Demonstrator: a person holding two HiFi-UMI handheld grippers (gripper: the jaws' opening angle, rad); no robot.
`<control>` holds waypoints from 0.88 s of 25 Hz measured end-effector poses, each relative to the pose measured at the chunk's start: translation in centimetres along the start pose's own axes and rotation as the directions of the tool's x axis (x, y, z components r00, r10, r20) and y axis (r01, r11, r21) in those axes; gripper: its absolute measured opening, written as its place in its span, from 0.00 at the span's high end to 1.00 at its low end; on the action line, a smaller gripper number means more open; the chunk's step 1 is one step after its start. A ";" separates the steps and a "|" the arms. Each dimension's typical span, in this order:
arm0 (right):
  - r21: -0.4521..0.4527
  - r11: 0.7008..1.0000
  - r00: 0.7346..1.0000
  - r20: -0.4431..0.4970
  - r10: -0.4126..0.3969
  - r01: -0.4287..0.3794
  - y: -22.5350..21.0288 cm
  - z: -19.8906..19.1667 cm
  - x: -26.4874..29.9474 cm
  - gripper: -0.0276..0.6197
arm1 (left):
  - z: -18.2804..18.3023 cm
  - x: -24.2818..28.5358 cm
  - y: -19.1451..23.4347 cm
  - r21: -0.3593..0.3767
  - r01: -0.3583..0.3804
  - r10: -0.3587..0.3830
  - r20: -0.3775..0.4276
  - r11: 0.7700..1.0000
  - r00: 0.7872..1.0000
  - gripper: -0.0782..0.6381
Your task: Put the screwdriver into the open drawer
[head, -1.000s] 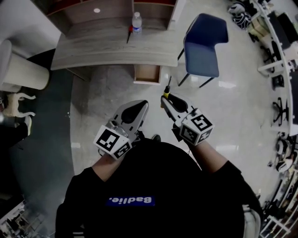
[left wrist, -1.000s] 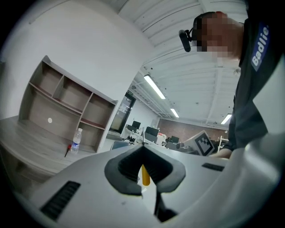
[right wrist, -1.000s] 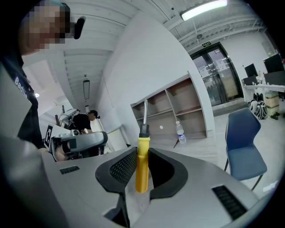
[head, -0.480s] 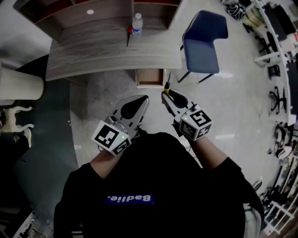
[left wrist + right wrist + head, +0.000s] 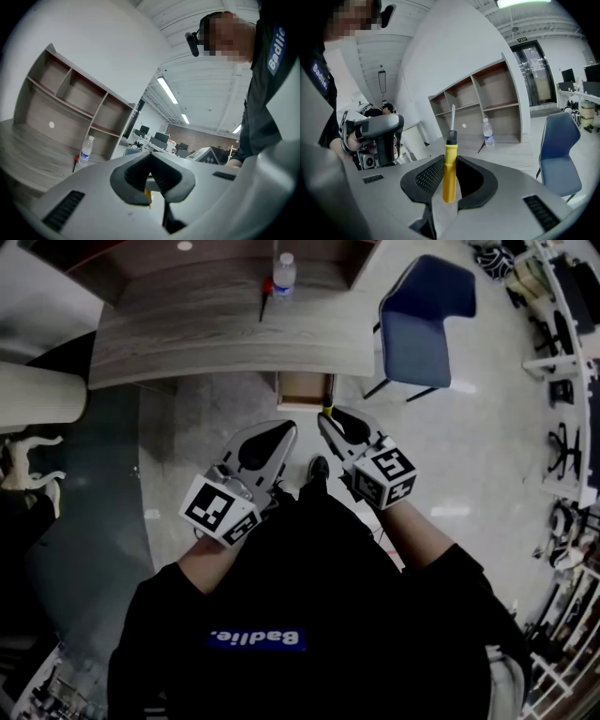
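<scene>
The yellow-handled screwdriver (image 5: 449, 174) stands upright between my right gripper's (image 5: 450, 161) pads, its metal shaft pointing up; that gripper is shut on it. In the head view the right gripper (image 5: 330, 421) holds the screwdriver (image 5: 328, 409) at the front edge of the open wooden drawer (image 5: 300, 390) under the desk. My left gripper (image 5: 283, 431) hangs just left of it, below the drawer. Its jaws (image 5: 150, 161) are shut with nothing between them.
The grey wooden desk (image 5: 206, 329) carries a water bottle (image 5: 284, 273) and a small red-handled tool (image 5: 265, 296), with open shelves (image 5: 487, 103) behind. A blue chair (image 5: 427, 320) stands right of the drawer. A white rounded column (image 5: 37, 395) is at the left.
Both grippers have moved forward toward the desk. The screwdriver's tip, formerly short of the drawer, now reaches its front edge. Neither grip has changed.
</scene>
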State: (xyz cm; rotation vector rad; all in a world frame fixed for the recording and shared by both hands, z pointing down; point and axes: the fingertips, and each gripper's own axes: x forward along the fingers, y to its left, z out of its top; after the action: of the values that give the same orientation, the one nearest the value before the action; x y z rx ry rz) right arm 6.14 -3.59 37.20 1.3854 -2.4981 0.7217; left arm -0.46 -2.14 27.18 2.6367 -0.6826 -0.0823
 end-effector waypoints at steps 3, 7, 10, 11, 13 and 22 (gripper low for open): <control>-0.008 0.999 0.999 -0.019 0.035 -0.036 -0.6 -0.4 0.5 0.81 | 0.0 0.8 -0.1 0.000 -0.033 0.033 0.006 0.999 0.999 0.89; -0.024 0.997 0.996 -0.059 0.071 -0.073 -1.5 -1.6 1.3 0.81 | -0.5 1.3 0.2 -0.014 -0.081 0.082 0.020 0.997 0.996 0.89; -0.049 0.995 0.993 -0.087 0.085 -0.090 -2.3 -2.4 2.3 0.81 | -1.1 1.7 0.7 -0.022 -0.107 0.107 0.023 0.994 0.994 0.89; -0.058 0.994 0.991 -0.095 0.089 -0.095 -2.6 -2.6 2.6 0.81 | -1.3 1.8 0.9 -0.024 -0.114 0.115 0.023 0.993 0.993 0.89; -0.074 0.992 0.989 -0.112 0.096 -0.105 -3.1 -3.2 3.3 0.81 | -1.6 2.0 1.4 -0.025 -0.131 0.131 0.024 0.991 0.991 0.89; -0.139 0.983 0.974 -0.208 0.087 -0.117 -5.1 -7.2 6.0 0.81 | -3.1 1.9 3.1 -0.054 -0.186 0.188 0.025 0.981 0.982 0.89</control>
State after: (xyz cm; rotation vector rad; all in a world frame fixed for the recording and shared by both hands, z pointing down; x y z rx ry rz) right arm 6.71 -6.67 47.35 1.0822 -2.4221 0.6426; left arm 0.27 -4.30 31.37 2.5133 -0.9229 -0.0843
